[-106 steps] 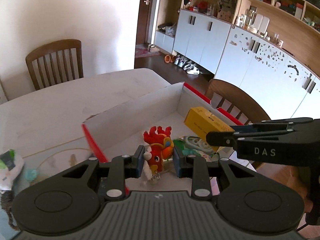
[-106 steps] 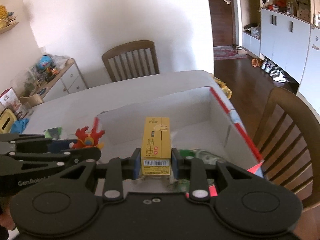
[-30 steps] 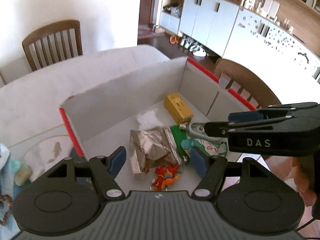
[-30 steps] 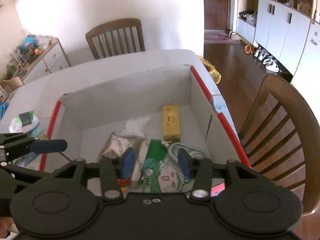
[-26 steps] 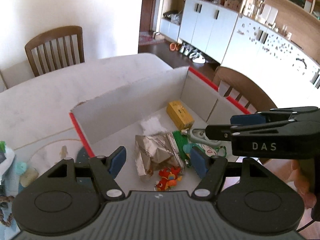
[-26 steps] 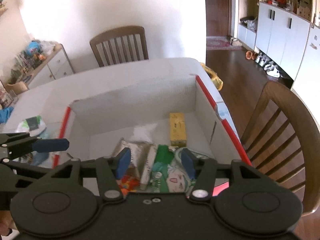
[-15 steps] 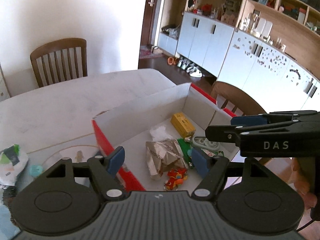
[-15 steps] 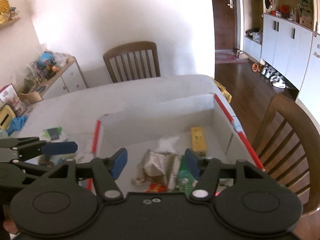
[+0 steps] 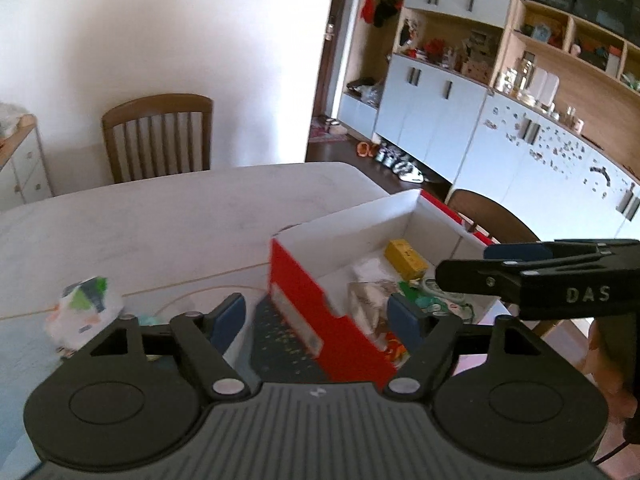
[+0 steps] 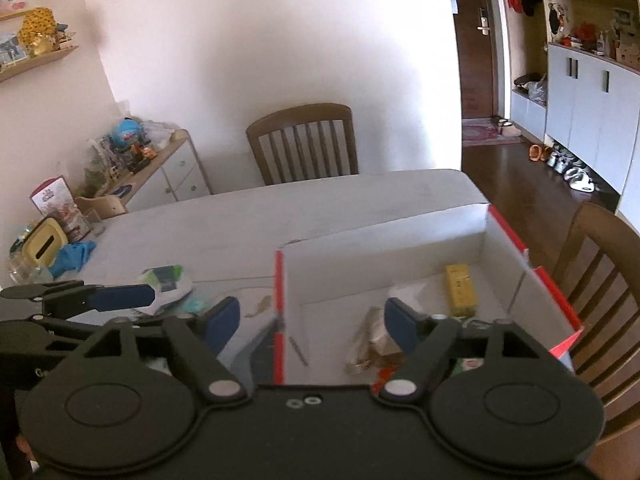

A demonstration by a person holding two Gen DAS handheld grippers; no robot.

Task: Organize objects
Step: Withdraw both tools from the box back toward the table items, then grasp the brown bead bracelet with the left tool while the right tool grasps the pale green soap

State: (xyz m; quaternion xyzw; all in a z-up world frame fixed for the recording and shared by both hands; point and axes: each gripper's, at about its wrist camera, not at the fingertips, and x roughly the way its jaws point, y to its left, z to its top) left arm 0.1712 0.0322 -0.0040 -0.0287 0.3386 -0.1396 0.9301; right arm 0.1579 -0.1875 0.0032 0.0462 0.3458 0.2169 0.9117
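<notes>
Reading "DAS", right gripper (image 9: 496,268) flanks red-and-white box (image 9: 320,312).

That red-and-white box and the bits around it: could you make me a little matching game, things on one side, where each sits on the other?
Things
1. yellow carton
2. white and green bag
3. crinkled silver packet
4. wooden chair

Places
A. on the table, outside the box
B. behind the table, by the wall
C. in the box, near its far corner
D. in the box, near its middle

Pairs: 1-C, 2-A, 3-D, 4-B
</notes>
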